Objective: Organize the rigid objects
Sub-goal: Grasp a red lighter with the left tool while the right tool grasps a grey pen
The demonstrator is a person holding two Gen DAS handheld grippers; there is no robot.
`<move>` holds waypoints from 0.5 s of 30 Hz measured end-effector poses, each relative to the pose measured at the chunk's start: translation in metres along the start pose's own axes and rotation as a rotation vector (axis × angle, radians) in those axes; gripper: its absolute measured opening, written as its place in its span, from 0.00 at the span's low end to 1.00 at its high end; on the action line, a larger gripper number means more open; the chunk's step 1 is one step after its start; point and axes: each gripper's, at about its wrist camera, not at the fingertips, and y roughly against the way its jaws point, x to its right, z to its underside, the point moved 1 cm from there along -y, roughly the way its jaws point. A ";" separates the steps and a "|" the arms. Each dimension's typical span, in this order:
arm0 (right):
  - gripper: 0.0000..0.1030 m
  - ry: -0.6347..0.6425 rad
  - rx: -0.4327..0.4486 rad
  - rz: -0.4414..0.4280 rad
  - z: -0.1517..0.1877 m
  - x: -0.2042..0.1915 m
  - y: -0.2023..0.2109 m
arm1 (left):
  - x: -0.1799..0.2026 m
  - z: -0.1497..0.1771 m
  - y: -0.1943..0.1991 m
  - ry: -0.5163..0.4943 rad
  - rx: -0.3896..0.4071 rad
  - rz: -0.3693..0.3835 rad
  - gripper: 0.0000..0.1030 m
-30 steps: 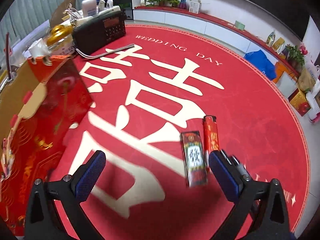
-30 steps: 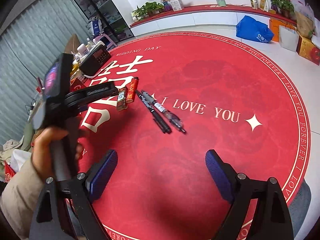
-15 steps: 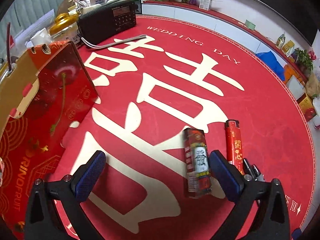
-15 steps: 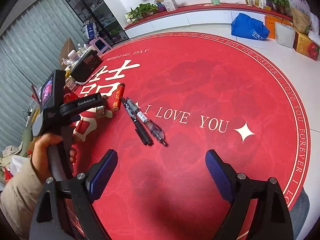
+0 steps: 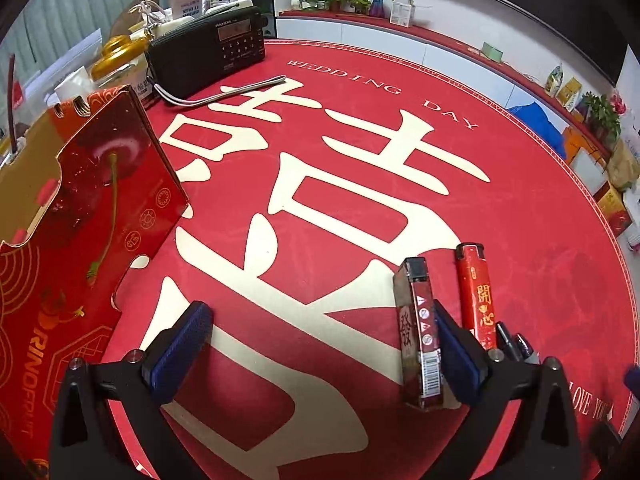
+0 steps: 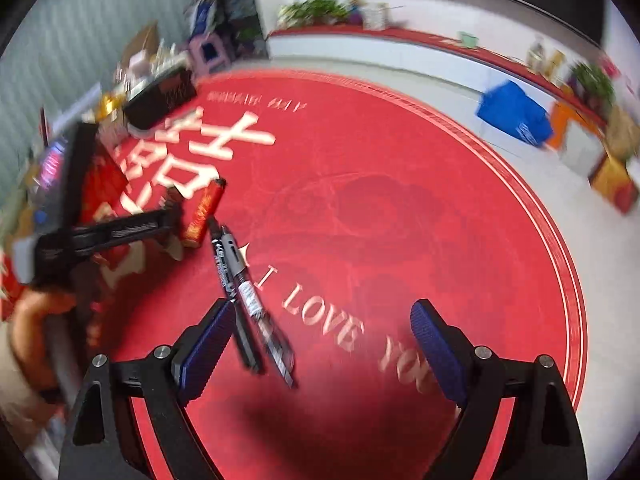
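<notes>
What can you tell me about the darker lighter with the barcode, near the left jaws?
The lighter is a slim, flat block in a worn dark-red printed wrap, with a white panel bearing a Chinese character, small round icons and a barcode near its close end. Its far end has a black cap. It lies flat on the red mat, parallel to a brighter red lighter, right against the left gripper's right finger.

the left gripper (image 5: 320, 344) stands wide open over a red mat (image 5: 360, 160). a small box (image 5: 418, 332) lies just inside its right pad (image 5: 456, 356); contact can't be told. a red lighter (image 5: 476, 292) lies just beyond that pad, pens (image 5: 514, 344) beside it. a red carton (image 5: 80, 220) stands at left, a black radio (image 5: 208, 54) behind.
</notes>
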 end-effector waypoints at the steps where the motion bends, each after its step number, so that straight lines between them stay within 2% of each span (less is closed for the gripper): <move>1: 0.70 0.033 -0.031 0.002 -0.003 -0.004 -0.010 | 0.000 0.000 0.000 -0.001 -0.002 -0.002 1.00; 2: 0.65 0.057 -0.058 0.004 -0.004 -0.007 -0.018 | 0.000 0.000 0.001 -0.001 -0.004 -0.003 1.00; 3: 0.64 0.062 -0.037 -0.008 -0.007 -0.009 -0.019 | 0.000 0.000 0.001 0.000 -0.005 -0.004 1.00; 6: 0.57 0.110 -0.076 -0.010 -0.009 -0.017 -0.027 | 0.000 0.000 0.001 0.001 -0.006 -0.001 1.00; 10: 0.55 0.146 -0.076 -0.038 -0.005 -0.025 -0.026 | 0.000 0.000 0.001 0.008 -0.007 -0.006 1.00; 15: 0.55 0.099 -0.041 -0.068 -0.011 -0.025 -0.015 | 0.000 0.001 0.001 -0.001 -0.001 -0.002 1.00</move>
